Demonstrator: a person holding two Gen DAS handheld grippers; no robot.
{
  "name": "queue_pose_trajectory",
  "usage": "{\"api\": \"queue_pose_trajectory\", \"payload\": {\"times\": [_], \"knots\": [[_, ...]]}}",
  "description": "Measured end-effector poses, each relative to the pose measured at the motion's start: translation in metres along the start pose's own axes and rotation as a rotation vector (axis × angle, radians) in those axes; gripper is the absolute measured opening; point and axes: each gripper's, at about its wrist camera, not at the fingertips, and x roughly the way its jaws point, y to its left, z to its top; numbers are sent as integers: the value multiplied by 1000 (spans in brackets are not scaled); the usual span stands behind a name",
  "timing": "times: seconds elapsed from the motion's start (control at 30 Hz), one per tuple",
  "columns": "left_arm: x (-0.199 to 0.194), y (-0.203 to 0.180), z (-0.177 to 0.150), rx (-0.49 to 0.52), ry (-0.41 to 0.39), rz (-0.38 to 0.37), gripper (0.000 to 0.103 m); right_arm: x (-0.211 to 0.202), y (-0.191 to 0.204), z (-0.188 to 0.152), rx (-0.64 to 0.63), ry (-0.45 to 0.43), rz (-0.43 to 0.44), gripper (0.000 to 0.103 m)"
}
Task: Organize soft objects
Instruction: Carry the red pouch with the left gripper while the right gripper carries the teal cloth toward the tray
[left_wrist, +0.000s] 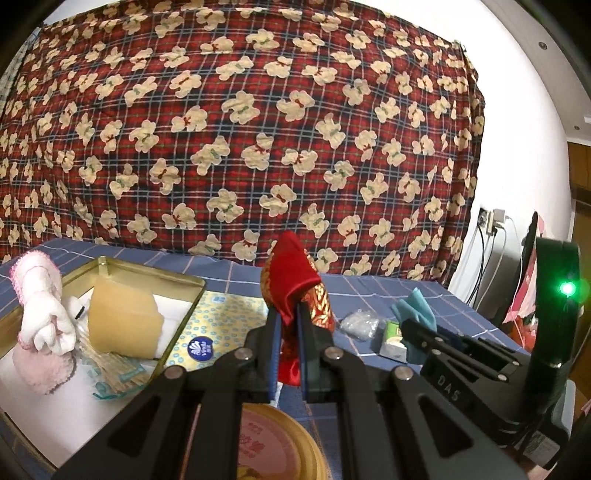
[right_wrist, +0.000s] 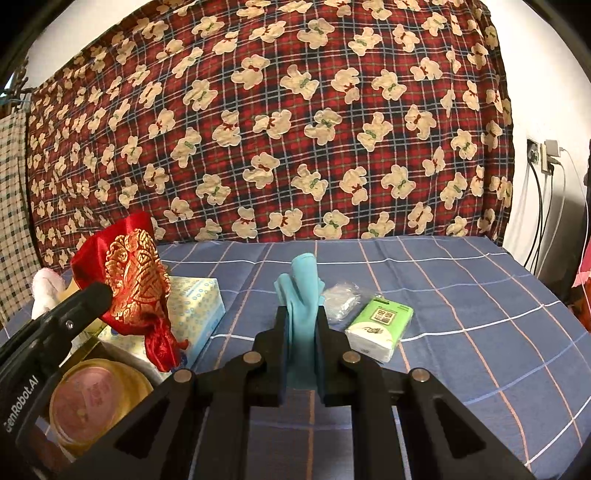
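The red pouch is glossy satin with shiny gold brocade. The teal cloth looks smooth and matt. The tin box is brushed gold-toned metal holding a porous yellow sponge and a fluffy pink-white towel. The tissue pack has slick plastic wrap. Checked woven cotton covers the counter. The fingers are matt black plastic.
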Motion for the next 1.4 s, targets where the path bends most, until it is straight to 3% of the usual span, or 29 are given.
{"api": "queue_pose_trajectory", "payload": {"times": [0.5, 1.03, 1.4], "knots": [[-22, 22, 5, -52, -89, -25, 5, -2, 21, 0, -38, -23, 18, 13], [-25, 41, 11, -63, -104, 30, 5, -7, 36, -1, -66, -62, 90, 13], [-24, 48, 17, -69, -66, 45, 5, -2, 53, 0, -96, -53, 148, 13]]}}
